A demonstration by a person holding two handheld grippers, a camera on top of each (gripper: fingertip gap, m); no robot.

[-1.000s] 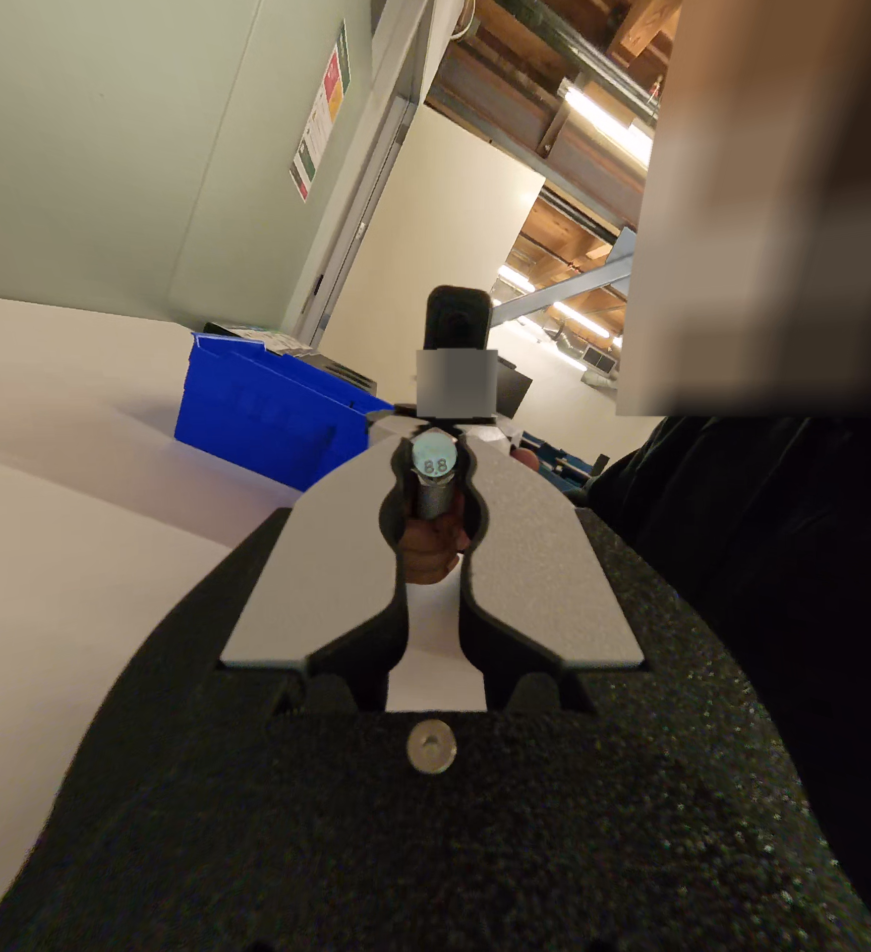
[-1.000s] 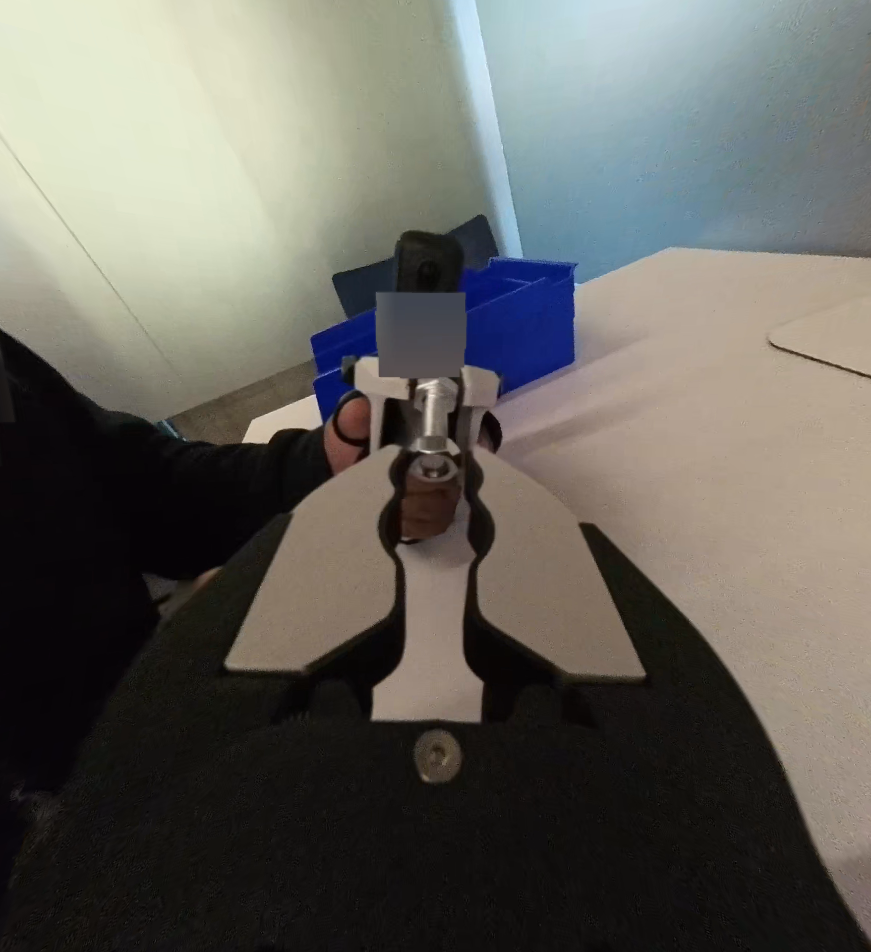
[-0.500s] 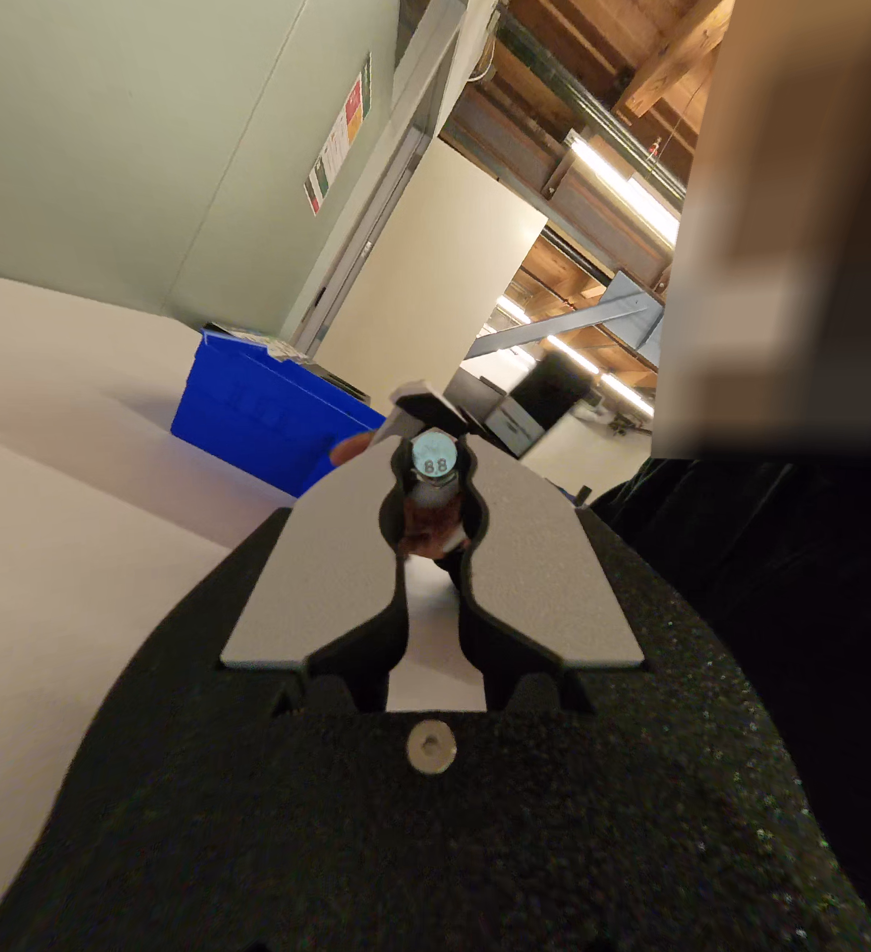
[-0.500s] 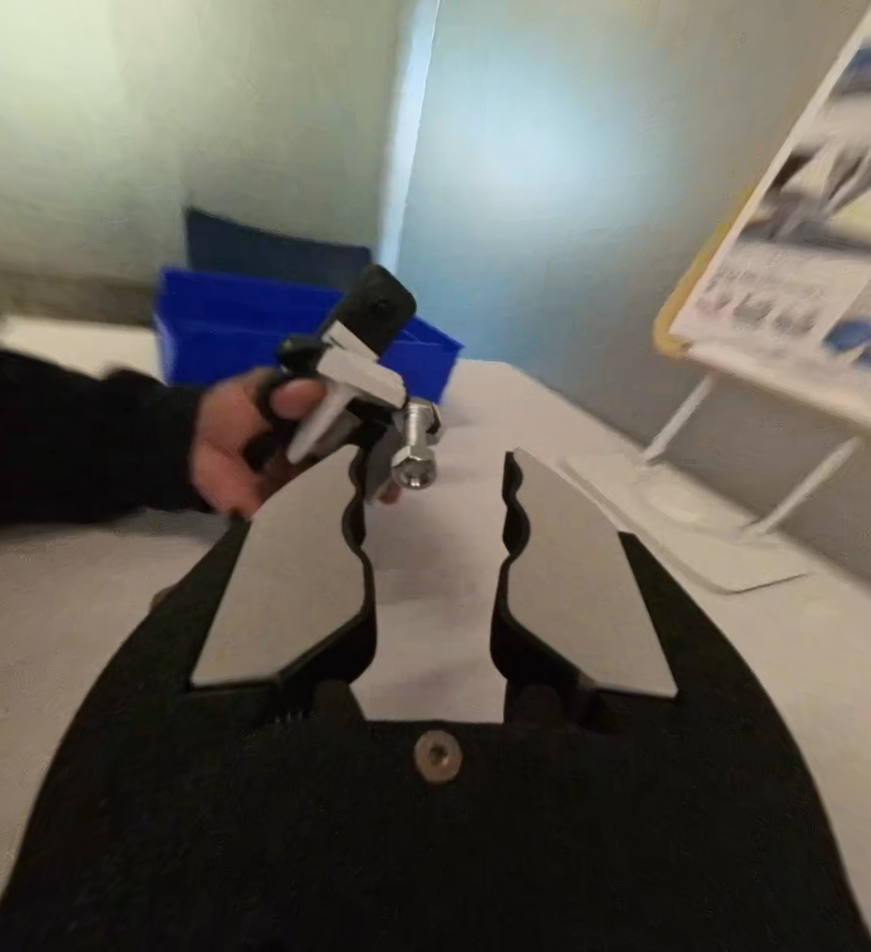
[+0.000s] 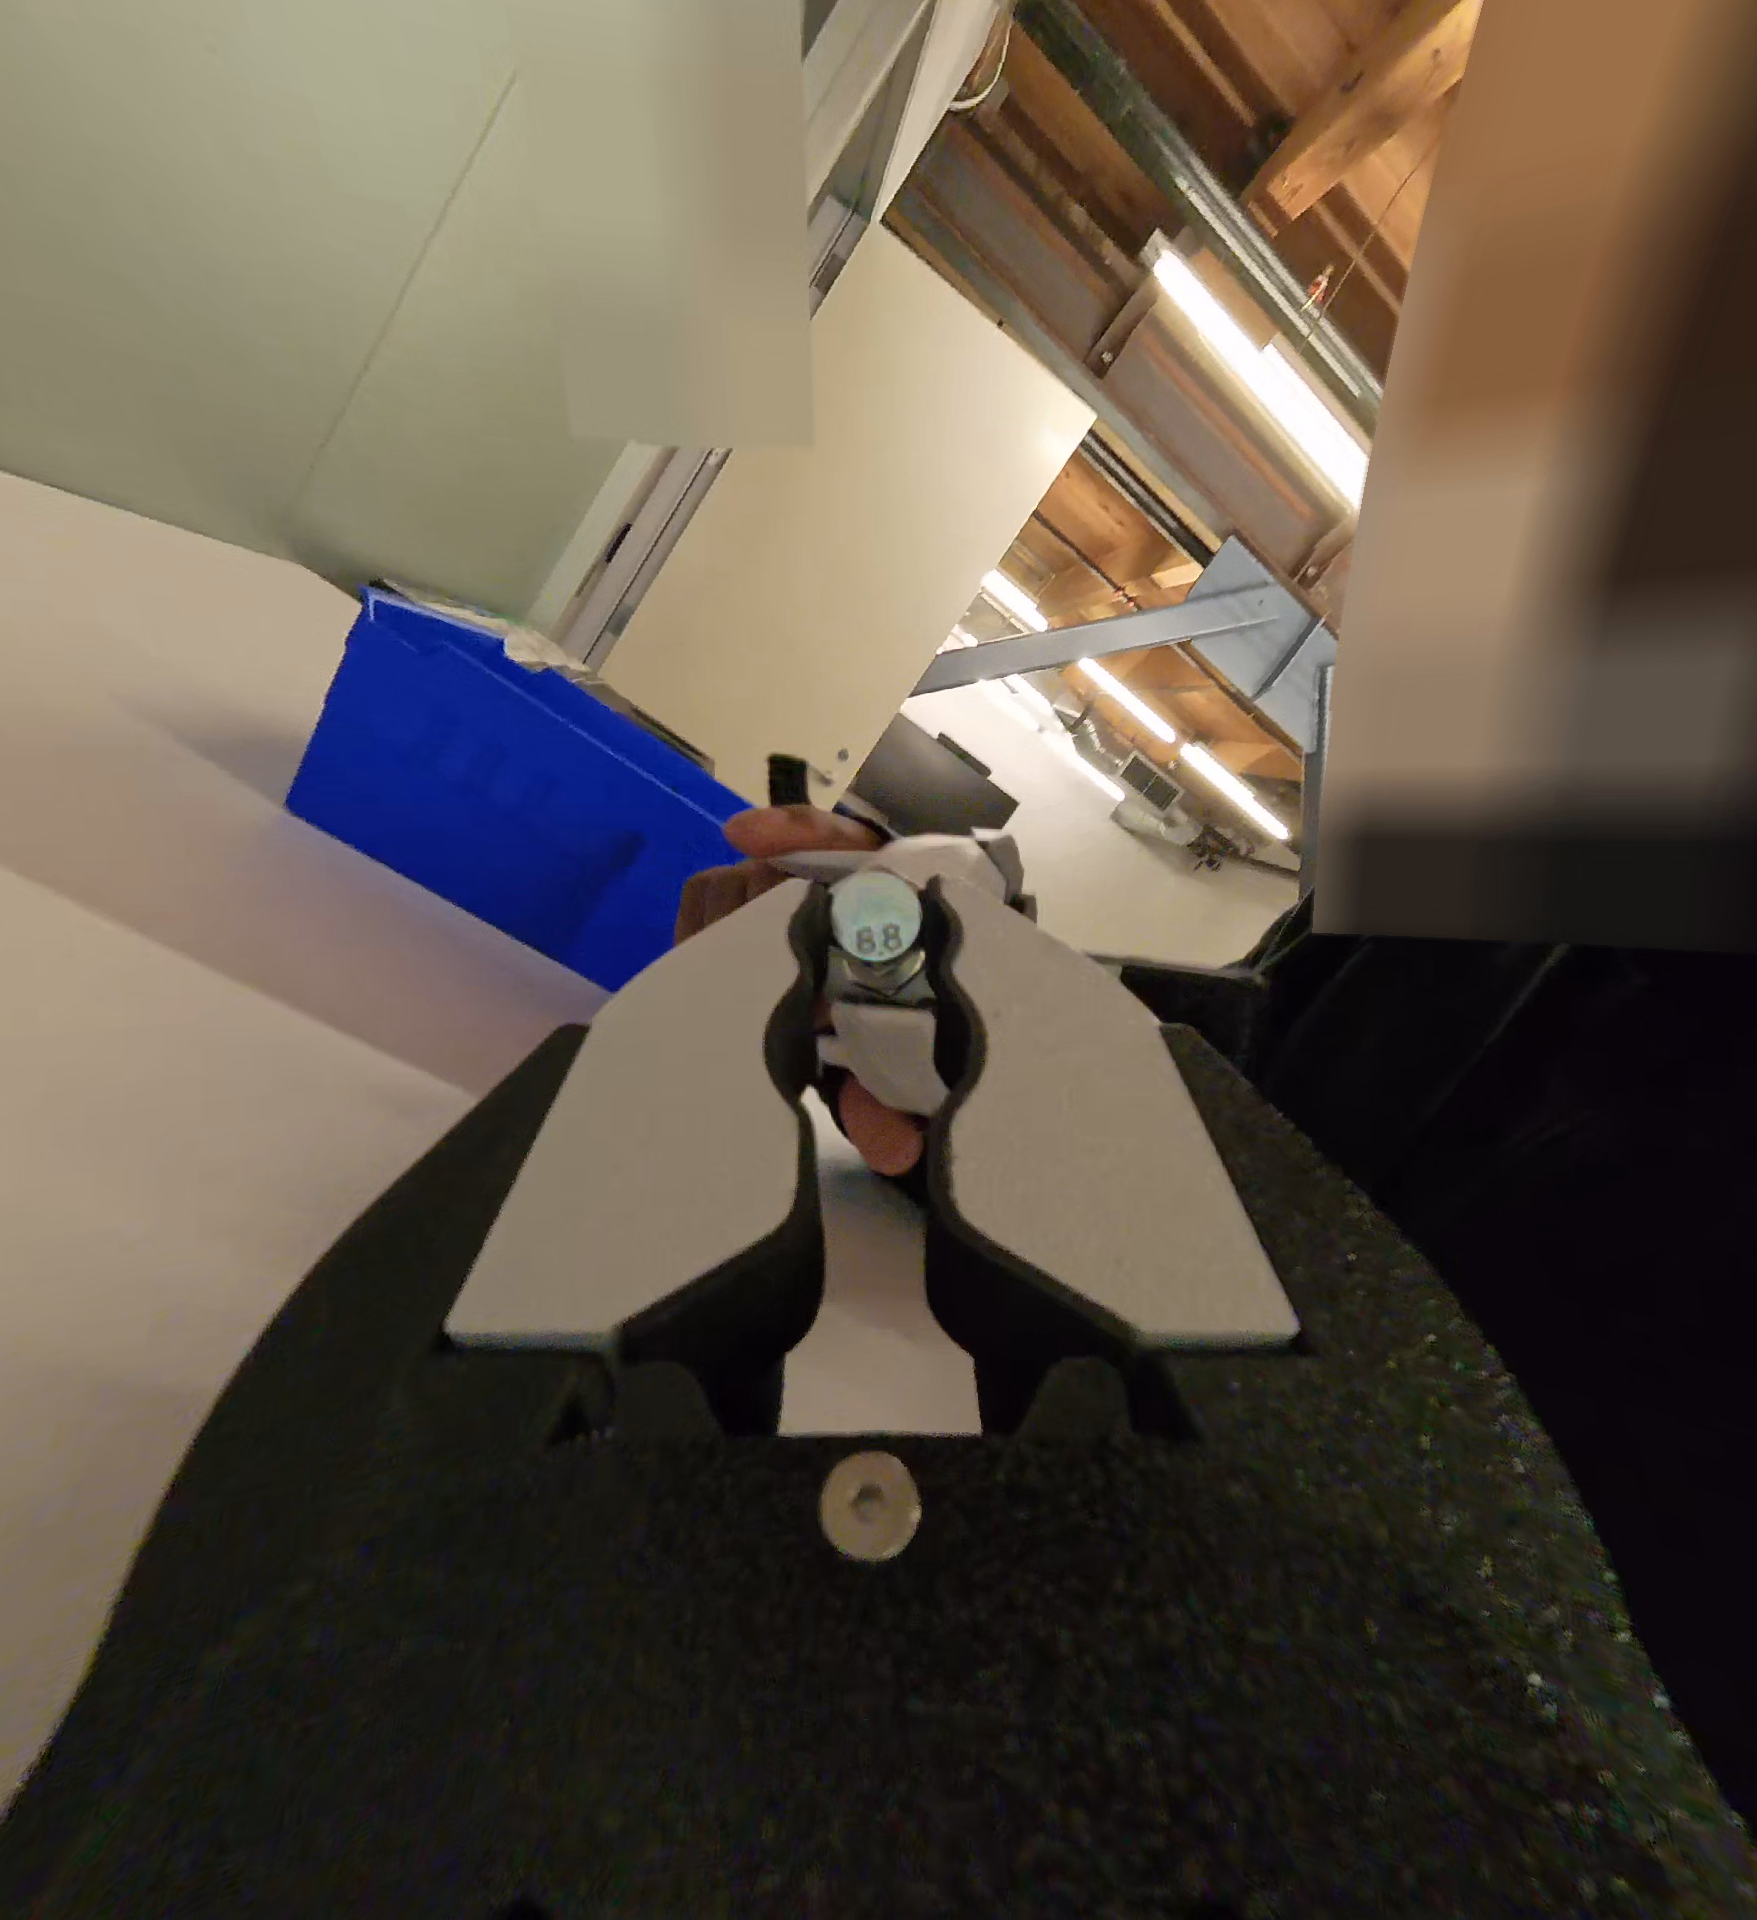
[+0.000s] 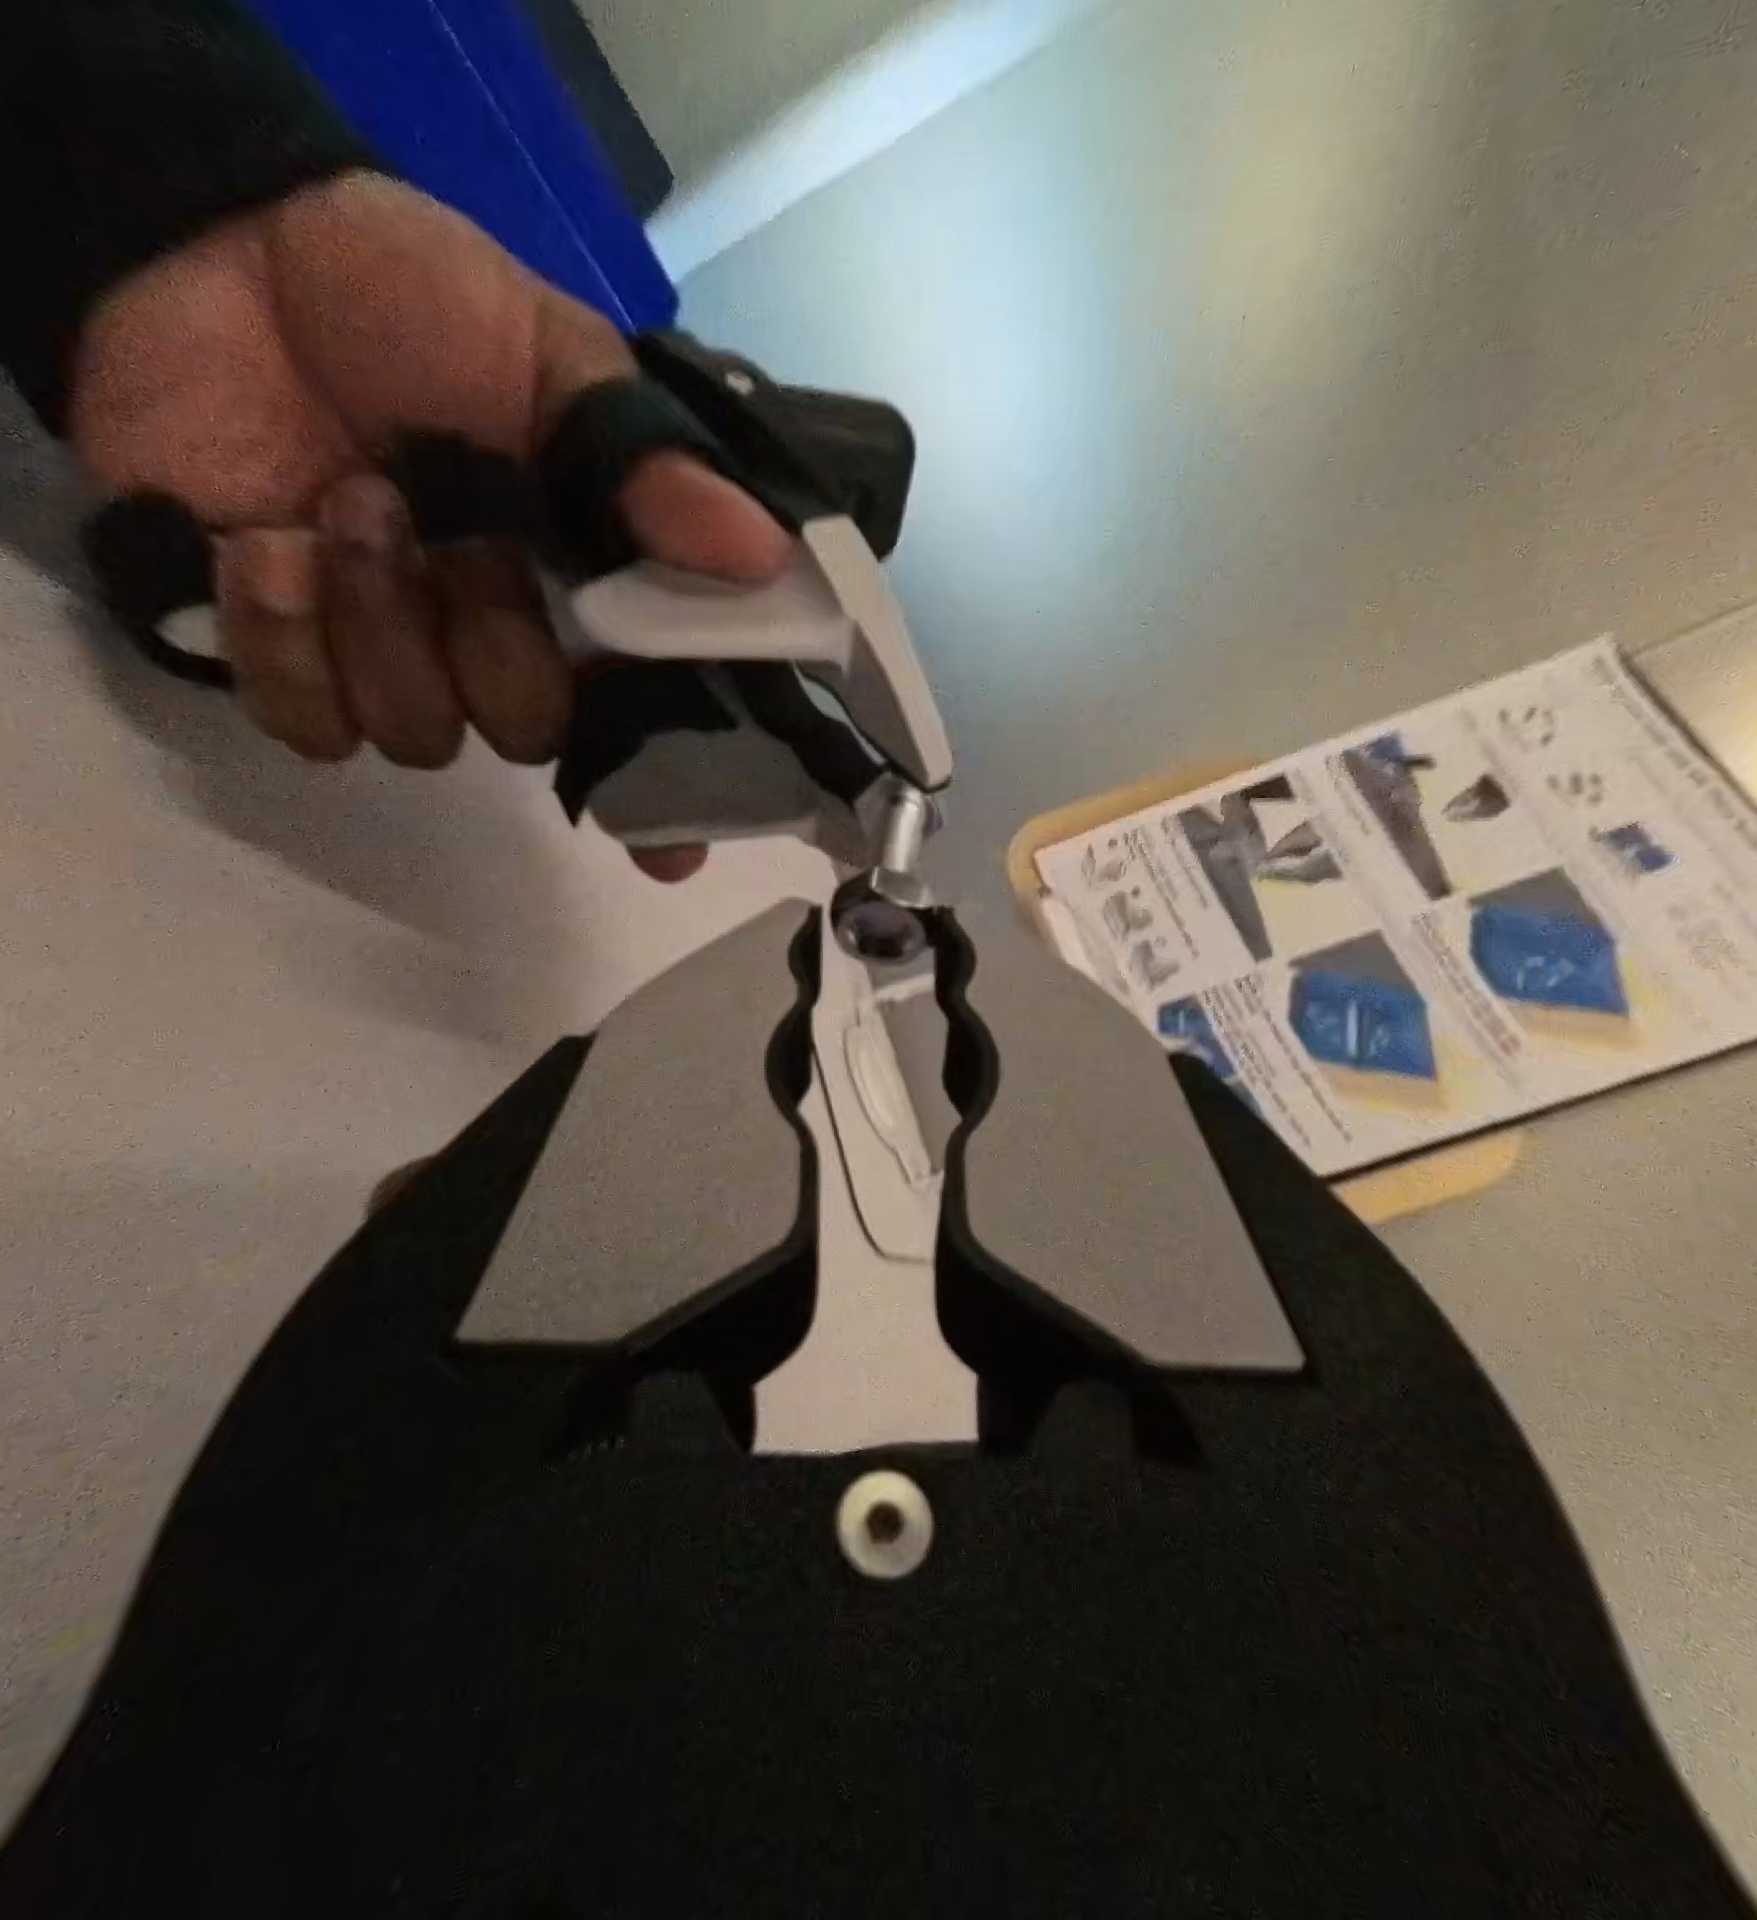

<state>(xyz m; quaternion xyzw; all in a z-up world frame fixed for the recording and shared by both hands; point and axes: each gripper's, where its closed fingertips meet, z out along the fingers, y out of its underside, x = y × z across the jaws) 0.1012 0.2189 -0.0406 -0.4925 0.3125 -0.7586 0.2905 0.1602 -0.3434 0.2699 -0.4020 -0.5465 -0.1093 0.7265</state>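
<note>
My left gripper [image 5: 876, 935] is shut on the head of a silver hex bolt [image 5: 876, 928] and holds it up above the white table [image 5: 126, 1039]. A nut [image 5: 879, 979] sits on the bolt's shank just behind the head. In the right wrist view the left gripper [image 6: 895, 800] shows with a hand [image 6: 354, 499] on it, and the bolt [image 6: 903, 826] points down toward me. My right gripper [image 6: 882, 935] is shut on the nut [image 6: 879, 928] at the bolt's end, and its fingertips [image 5: 905, 1049] show behind the bolt in the left wrist view.
A blue bin [image 5: 500, 790] stands on the table behind the grippers and also shows in the right wrist view [image 6: 500, 135]. A printed picture sheet on a yellow-edged board [image 6: 1476, 935] lies to the right. A person in a dark sleeve [image 6: 74, 156] is close at the left.
My right gripper let go of the nut, opened and swung aside, then came back turned at a new angle and shut on the nut again. My left gripper kept hold of the bolt.
</note>
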